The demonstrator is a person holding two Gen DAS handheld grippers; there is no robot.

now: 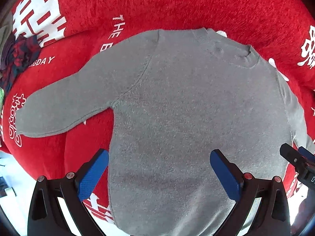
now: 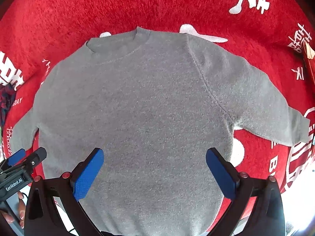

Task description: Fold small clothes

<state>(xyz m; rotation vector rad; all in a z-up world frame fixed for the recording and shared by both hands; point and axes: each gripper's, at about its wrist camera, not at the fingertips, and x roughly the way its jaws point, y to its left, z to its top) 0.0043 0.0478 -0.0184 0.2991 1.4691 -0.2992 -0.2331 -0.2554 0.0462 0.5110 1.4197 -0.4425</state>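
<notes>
A grey sweater (image 1: 177,108) lies flat (sleeves spread) on a red blanket (image 1: 177,4); the left gripper (image 1: 159,169) and right gripper (image 2: 154,167) hover above, both wide and holding nothing.

1. One grey sweater (image 1: 177,108), flat on the blanket, both sleeves out.
2. One red blanket (image 1: 177,5) with white lettering.
3. One dark patterned cloth (image 1: 17,59), bunched at the blanket's left edge.
4. Two grippers: left gripper (image 1: 159,167), right gripper (image 2: 155,165).
</notes>
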